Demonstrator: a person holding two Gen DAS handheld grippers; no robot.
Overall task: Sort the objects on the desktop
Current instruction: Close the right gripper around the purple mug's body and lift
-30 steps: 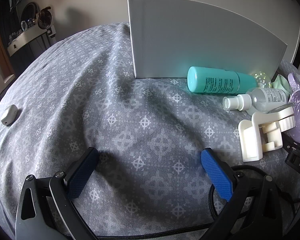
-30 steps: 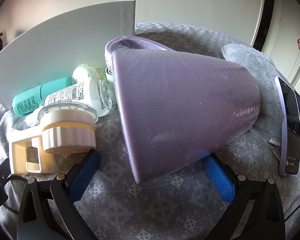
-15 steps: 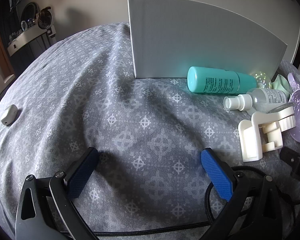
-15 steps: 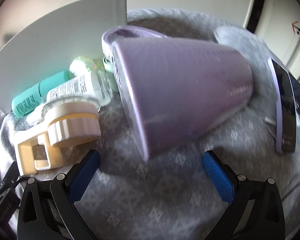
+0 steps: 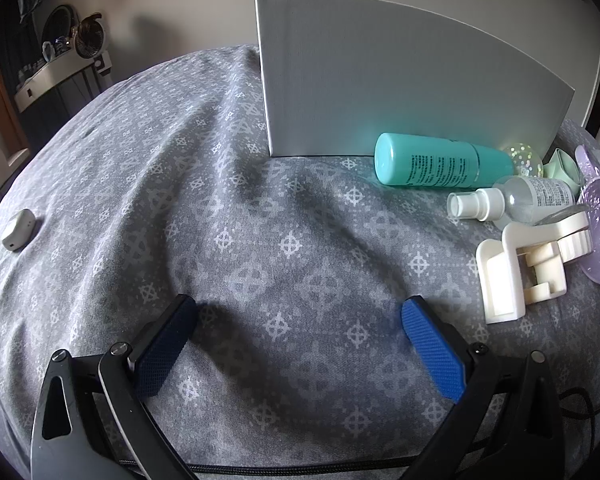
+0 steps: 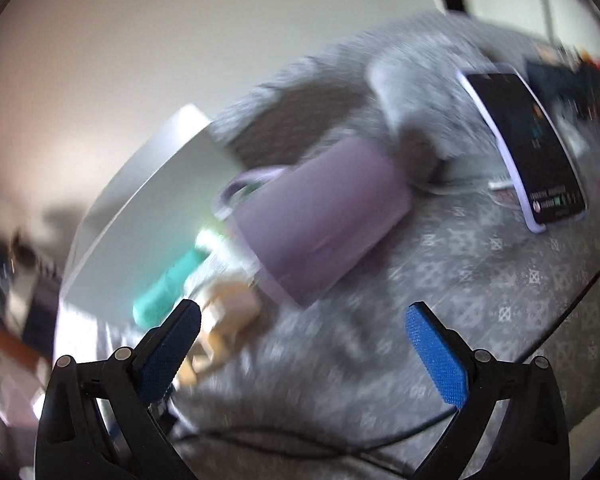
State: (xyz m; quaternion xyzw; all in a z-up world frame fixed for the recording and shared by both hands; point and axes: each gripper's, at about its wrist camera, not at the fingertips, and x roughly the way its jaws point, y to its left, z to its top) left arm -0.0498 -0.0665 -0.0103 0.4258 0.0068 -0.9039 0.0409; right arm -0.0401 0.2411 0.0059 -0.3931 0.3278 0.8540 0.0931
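Surface: we find the objects lying on a tabletop covered by a grey patterned cloth [image 5: 284,216]; the cloth is rumpled, so round items rest in its folds.
Backstop: one white board [image 5: 400,80] stands upright at the rear; the clutter is bunched against its foot, which we judge keeps the bottles from rolling off.
Left tool [image 5: 300,330]: released, fingers spread wide, nothing between them; it hovers low over bare cloth, well apart from the pile.
Right tool [image 6: 304,328]: released, fingers spread, empty; its view is motion-blurred and the mug sits ahead of the gap, not within it.
Mug: one purple mug [image 6: 320,216], tipped on its side, mouth toward the bottles.
Bottles: two, both lying flat: one teal bottle [image 5: 432,160] touching the board, one clear spray bottle [image 5: 516,200] just beside it.
Clamp: one cream plastic clamp [image 5: 516,276], nearest the left tool.
Small items: one iridescent ball [image 5: 524,160] behind the bottles; one white pebble-shaped device [image 5: 18,229] alone at far left.
Phone: one smartphone [image 6: 532,152] in a lilac case, propped on an edge to the right of the mug.
Judgement: sorting appears barely begun, since the main items are in one heap.
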